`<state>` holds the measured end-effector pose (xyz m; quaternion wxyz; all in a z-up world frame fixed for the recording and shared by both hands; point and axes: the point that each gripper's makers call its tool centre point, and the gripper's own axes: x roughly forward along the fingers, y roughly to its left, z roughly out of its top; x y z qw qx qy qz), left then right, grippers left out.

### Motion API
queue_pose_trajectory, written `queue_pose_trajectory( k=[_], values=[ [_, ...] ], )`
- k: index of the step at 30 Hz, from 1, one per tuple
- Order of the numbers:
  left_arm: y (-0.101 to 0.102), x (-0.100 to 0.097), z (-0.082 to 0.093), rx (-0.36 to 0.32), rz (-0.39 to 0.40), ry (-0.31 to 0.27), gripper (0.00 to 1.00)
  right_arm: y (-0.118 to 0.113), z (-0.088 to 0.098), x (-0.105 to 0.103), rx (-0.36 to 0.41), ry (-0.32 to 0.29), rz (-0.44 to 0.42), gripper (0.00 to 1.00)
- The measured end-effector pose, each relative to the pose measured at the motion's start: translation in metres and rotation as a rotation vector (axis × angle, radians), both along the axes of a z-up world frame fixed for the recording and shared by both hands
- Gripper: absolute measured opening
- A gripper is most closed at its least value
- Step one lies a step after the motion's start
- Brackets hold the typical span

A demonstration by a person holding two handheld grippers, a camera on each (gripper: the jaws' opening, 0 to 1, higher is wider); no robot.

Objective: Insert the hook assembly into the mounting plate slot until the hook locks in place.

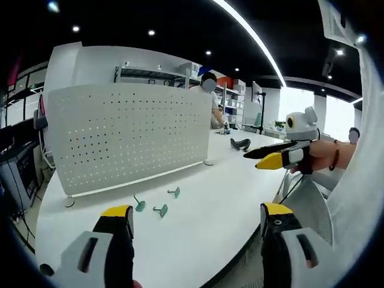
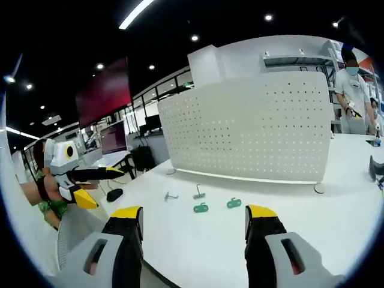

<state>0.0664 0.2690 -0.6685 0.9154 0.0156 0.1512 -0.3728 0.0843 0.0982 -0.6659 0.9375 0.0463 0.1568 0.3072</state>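
Status, nothing inserted yet: my left gripper (image 1: 195, 219) and right gripper (image 2: 194, 221) both gape wide and empty at frame bottom, green hooks (image 1: 157, 206) lie loose mid-table before the upright pegboard (image 1: 126, 135) at centre-left; grasping and locking remain.

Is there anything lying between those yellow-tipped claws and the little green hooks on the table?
Nothing visible does. Bare white table lies between the open right gripper and the green hooks, and likewise ahead of the open left gripper.
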Motion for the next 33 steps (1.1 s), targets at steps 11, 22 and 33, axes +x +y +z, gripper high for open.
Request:
queue_pose_trajectory(
  k=[11,22,33],
  values=[
    [0.009,0.014,-0.011,0.026,0.034,0.050,0.83,-0.003,-0.005,0.006,0.010,0.015,0.001,0.68],
    [0.024,0.030,-0.027,0.028,0.089,0.116,0.80,0.002,-0.008,0.011,0.012,0.025,0.005,0.68],
    [0.039,0.046,-0.038,0.024,0.146,0.156,0.77,0.005,-0.015,0.013,0.013,0.035,0.006,0.68]
  ],
)
